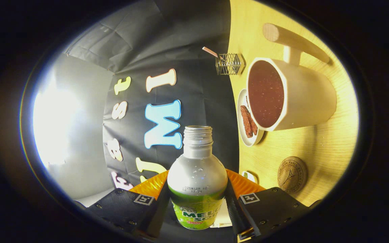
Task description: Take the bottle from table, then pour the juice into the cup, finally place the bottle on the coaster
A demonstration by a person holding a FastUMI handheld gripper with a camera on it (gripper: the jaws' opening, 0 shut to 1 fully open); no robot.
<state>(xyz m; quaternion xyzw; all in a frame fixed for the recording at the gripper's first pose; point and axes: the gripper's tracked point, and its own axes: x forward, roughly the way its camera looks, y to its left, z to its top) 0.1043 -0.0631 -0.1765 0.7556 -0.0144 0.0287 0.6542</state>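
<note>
The bottle (197,175) shows brushed, matt metal up top, beaded with droplets, and a glossy printed wrap below. Pale wood grain runs across the counter (319,152), the coaster (292,174) looks like cork, the cup (311,98) smooth and matt. Wire holder (230,64) gleams.

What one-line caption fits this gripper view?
Tool shut on the uncapped bottle, tilted sideways near the cup; the coaster sits unused.

Silver-shouldered metal bottle (197,175) with green label, cream ceramic cup (292,98) of dark reddish-brown liquid, pale yellow wood-grain bench (329,148), brown round wooden coaster (292,174)
</note>
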